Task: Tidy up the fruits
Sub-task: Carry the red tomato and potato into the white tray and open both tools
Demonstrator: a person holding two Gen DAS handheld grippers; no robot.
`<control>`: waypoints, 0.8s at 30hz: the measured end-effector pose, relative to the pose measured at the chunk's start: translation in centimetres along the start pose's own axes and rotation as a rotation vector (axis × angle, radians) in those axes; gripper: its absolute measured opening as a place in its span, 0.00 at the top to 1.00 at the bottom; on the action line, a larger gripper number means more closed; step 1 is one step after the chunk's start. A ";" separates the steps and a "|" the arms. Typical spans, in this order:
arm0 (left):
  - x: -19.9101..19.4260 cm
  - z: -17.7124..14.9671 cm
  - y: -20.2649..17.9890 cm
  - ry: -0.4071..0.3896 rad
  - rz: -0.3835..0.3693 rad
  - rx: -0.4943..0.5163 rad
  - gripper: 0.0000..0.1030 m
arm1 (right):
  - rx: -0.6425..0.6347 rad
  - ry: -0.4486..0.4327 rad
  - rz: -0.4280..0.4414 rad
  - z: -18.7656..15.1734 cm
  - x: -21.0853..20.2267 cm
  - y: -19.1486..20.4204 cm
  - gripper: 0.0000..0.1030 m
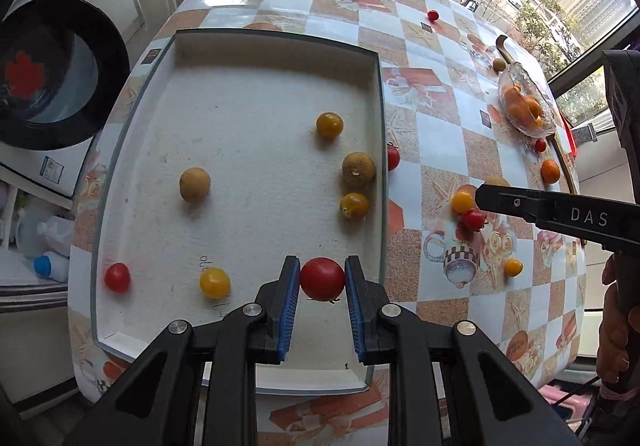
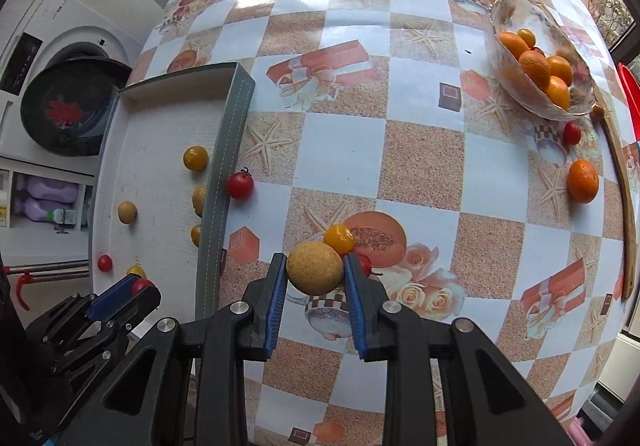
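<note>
My left gripper (image 1: 322, 278) is shut on a red cherry tomato (image 1: 322, 279) above the near part of the white tray (image 1: 256, 58). In the tray lie yellow tomatoes (image 1: 329, 125), brown longans (image 1: 195, 185) and a red tomato (image 1: 117, 277). My right gripper (image 2: 315, 273) is shut on a tan longan (image 2: 314, 272) over the table, right of the tray (image 2: 224, 174). A yellow tomato (image 2: 339, 239) and a red tomato (image 2: 364, 263) lie just beyond it. The right gripper also shows in the left wrist view (image 1: 486, 196).
A glass bowl (image 2: 520, 94) of oranges stands at the far right. A loose orange (image 2: 582, 181) and red tomatoes (image 2: 240, 184) lie on the checkered table (image 2: 420, 162). A washing machine (image 1: 52, 74) stands left of the table.
</note>
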State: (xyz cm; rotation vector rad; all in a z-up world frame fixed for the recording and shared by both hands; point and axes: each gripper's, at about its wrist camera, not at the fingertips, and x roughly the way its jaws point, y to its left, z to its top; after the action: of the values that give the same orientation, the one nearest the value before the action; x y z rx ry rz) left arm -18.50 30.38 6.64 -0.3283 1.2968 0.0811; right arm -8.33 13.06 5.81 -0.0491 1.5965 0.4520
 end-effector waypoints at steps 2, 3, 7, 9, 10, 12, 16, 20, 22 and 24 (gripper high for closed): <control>-0.4 -0.3 1.7 -0.006 0.015 -0.035 0.76 | -0.029 0.004 0.012 0.5 0.3 1.8 0.70; -0.5 -0.5 2.5 -0.008 0.022 -0.051 0.76 | -0.042 0.007 0.018 0.7 0.6 2.7 0.70; -0.8 -1.1 5.5 -0.010 0.055 -0.104 0.76 | -0.097 0.022 0.040 1.6 1.8 6.3 0.70; -0.7 -1.5 6.7 -0.008 0.077 -0.120 0.76 | -0.126 0.031 0.046 1.9 2.6 7.9 0.70; -0.6 -1.7 7.4 -0.005 0.088 -0.126 0.76 | -0.139 0.036 0.049 2.0 3.0 8.7 0.70; -0.3 -2.0 8.5 0.000 0.101 -0.143 0.76 | -0.165 0.047 0.049 2.2 3.9 10.1 0.70; 0.9 -2.6 10.0 0.022 0.125 -0.161 0.76 | -0.200 0.072 0.040 2.3 5.6 11.9 0.70; 1.9 -2.8 10.6 0.037 0.136 -0.163 0.76 | -0.223 0.081 0.022 2.6 6.7 12.8 0.70; 2.3 -2.8 10.5 0.040 0.136 -0.157 0.76 | -0.236 0.078 0.005 2.8 7.2 13.3 0.70; 2.6 -2.9 10.2 0.040 0.142 -0.144 0.76 | -0.250 0.076 -0.013 2.9 7.6 13.6 0.70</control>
State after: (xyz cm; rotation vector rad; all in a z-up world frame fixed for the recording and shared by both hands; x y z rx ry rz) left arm -22.93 38.96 1.57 -0.3617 1.3561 0.2906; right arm -10.38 28.25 1.91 -0.2690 1.6056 0.6445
